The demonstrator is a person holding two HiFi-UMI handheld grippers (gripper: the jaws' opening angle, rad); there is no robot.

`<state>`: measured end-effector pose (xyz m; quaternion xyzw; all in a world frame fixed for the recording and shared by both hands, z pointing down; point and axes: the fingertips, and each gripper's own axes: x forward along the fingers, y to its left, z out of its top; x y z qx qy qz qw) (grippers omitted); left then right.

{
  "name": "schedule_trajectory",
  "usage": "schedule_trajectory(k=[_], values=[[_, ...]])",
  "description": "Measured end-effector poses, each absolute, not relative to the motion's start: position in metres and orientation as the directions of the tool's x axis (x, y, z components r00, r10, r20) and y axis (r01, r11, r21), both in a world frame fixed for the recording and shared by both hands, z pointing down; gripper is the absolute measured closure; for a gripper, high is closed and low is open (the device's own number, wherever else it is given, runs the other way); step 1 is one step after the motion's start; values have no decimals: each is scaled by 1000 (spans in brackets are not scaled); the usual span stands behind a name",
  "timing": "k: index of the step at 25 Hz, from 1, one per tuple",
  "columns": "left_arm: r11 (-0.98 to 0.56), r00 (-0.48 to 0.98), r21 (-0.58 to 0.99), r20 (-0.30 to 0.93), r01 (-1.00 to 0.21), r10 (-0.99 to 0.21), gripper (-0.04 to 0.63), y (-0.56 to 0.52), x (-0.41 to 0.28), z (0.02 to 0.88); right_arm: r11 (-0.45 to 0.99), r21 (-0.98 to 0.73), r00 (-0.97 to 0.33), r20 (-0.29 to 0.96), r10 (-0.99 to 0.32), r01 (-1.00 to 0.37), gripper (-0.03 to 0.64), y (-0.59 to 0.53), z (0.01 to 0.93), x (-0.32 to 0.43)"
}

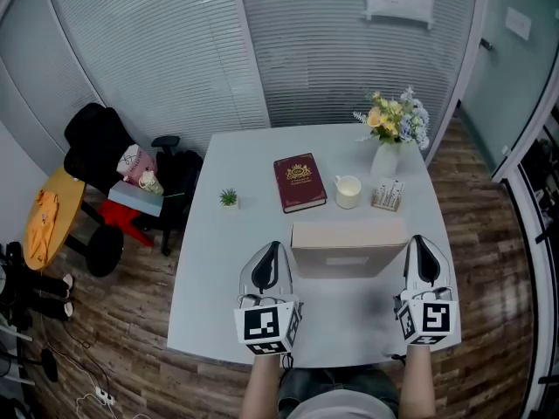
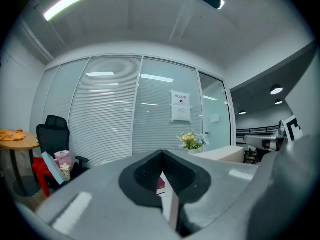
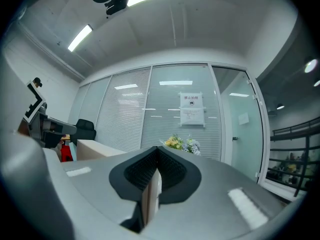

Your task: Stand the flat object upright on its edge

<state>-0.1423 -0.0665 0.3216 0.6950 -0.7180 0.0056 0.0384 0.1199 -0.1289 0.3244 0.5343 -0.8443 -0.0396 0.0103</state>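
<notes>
The flat object (image 1: pixel 349 250), a pale beige panel, sits across the middle of the desk (image 1: pixel 249 160) towards its front edge, well short of the dark red book (image 1: pixel 300 182) and the white cup (image 1: pixel 348 191) behind it. The left gripper (image 1: pixel 272 253) has its jaws closed on the panel's left end, and the right gripper (image 1: pixel 421 250) is clamped the same way on the right end; each gripper view shows a thin pale edge pinched between the black pads.

Holding both ends at once seems meant to keep the long panel level, so that it can turn about its lower long edge without twisting. From the head view a lighter band lies above a shaded face turned towards the person, which suggests the panel is already raised off its broad side. Whether its lower edge rests on the desk cannot be told.

The open desk around it probably gives room to settle it without knocking the cup or the flower vase (image 1: pixel 387 155).
</notes>
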Motion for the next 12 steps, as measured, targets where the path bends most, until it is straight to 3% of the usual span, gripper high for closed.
schedule_trajectory(k=[12], values=[[36,-32,56,69,-998,-997,591,-70,-145,321,416,70,-417,-10,-909,-907,594,-134,325,122]])
